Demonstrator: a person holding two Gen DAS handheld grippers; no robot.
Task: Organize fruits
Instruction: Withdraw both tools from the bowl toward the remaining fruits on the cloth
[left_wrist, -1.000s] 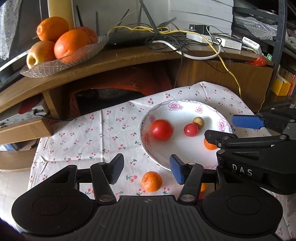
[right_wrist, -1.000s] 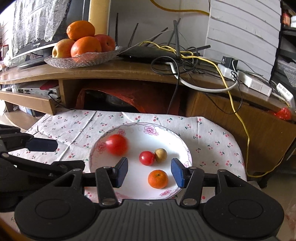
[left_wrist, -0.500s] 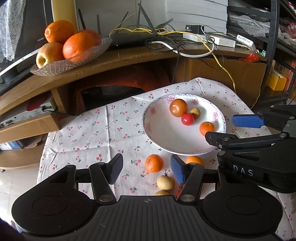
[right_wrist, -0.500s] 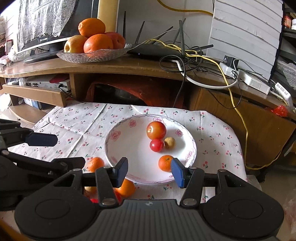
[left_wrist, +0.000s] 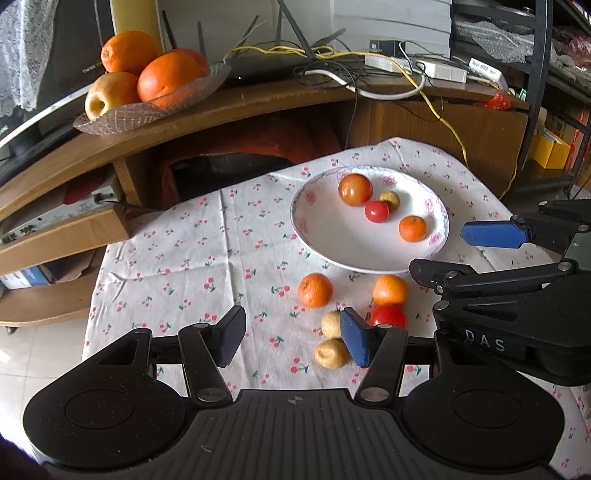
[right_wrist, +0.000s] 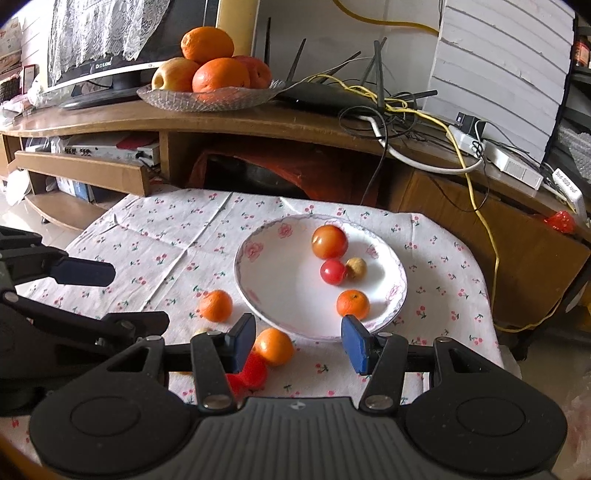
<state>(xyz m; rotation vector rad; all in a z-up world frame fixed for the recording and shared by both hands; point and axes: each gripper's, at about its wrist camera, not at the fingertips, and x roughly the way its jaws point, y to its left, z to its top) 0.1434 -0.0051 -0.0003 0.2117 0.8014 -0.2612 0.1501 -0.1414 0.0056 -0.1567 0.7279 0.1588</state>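
Observation:
A white flowered plate (left_wrist: 332, 251) (right_wrist: 280, 295) on the cherry-print cloth holds a large tomato (left_wrist: 355, 189) (right_wrist: 329, 242), a small red tomato (left_wrist: 377, 211), a tan fruit (left_wrist: 391, 199) and a small orange (left_wrist: 412, 228) (right_wrist: 352, 304). In front of the plate lie two oranges (left_wrist: 315, 290) (left_wrist: 390, 290), a red tomato (left_wrist: 388, 316) and two tan fruits (left_wrist: 331, 353). My left gripper (left_wrist: 293, 338) hangs open above the near fruits, holding nothing. My right gripper (right_wrist: 298, 343) is open and empty, over the plate's near rim beside an orange (right_wrist: 274, 346).
A wooden TV stand (left_wrist: 221, 110) rises behind the cloth-covered table. On it are a glass dish (right_wrist: 207, 98) of oranges and apples, a router and tangled cables (right_wrist: 406, 110). The floor (left_wrist: 37, 354) drops off at the table's left edge.
Both grippers have drawn back and up from the plate, bringing the loose fruits in front of it into view. The large tomato rolled to the plate's far side and now lies still.

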